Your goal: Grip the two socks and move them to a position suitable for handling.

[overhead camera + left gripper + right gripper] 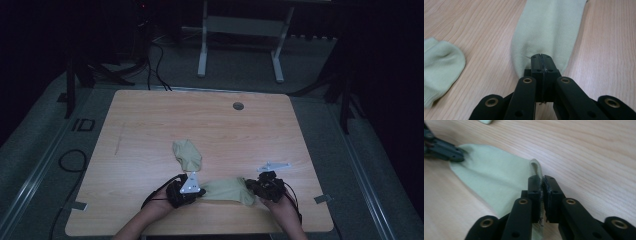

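Right, from the high view: a pale green sock (227,190) lies flat near the front edge of the wooden table (150,125), stretched between the two claws. The left gripper (201,191) sits at its left end, the right gripper (251,187) at its right end. A second sock (187,155) (crumpled, same colour) lies just behind, apart from both.

Now the left gripper view: the left gripper (541,58) has its jaws pressed together on the rounded end of the sock (549,32), which runs straight away from it across the table. The second sock (441,67) rests off to the left.

Over to the right gripper view: the right gripper (541,181) is clamped on the ribbed edge of the sock (494,177), fabric poking up between the jaws. The left gripper (456,157) bites the far end.
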